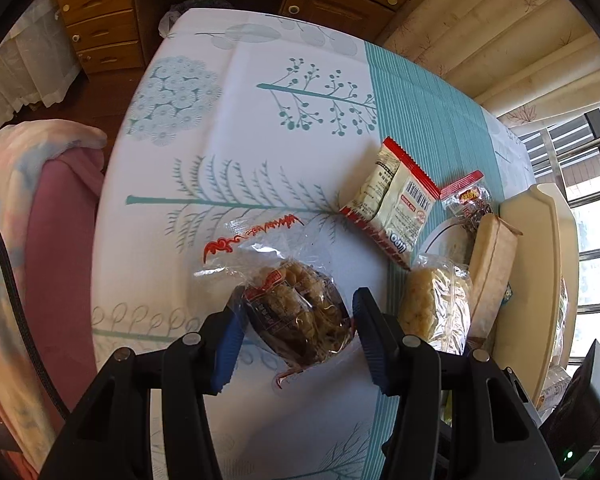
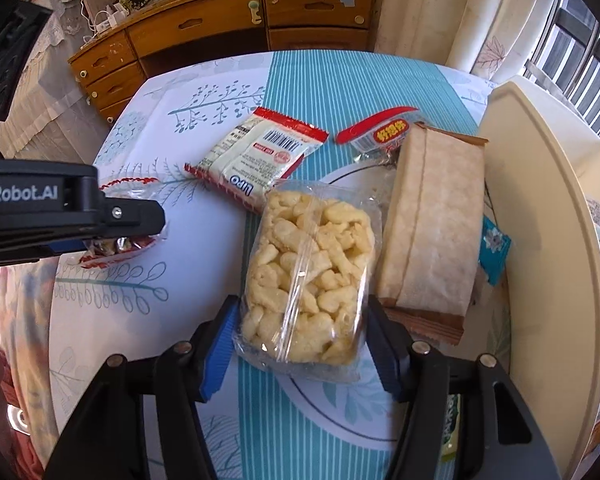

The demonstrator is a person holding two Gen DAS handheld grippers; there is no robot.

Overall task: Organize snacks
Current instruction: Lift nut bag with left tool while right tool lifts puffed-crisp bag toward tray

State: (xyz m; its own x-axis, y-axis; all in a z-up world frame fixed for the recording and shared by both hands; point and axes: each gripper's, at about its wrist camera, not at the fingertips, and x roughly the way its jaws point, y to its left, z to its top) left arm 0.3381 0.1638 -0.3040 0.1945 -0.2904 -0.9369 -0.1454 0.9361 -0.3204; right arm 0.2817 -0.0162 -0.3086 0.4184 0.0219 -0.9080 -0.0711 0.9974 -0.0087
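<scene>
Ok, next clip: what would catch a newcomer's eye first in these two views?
Each gripper brackets a clear snack bag: the left gripper around a dark brown snack pack, the right gripper around a pale puffed snack bag. Behind them on the teal patterned tablecloth lie a red-edged white packet and a tan paper pouch, beside a cream bin at the right.

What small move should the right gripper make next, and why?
Probably close the right gripper on the clear bag of pale puffed snacks: the bag lies between its blue fingers, the jaws look open, and the cream bin stands just right.
</scene>
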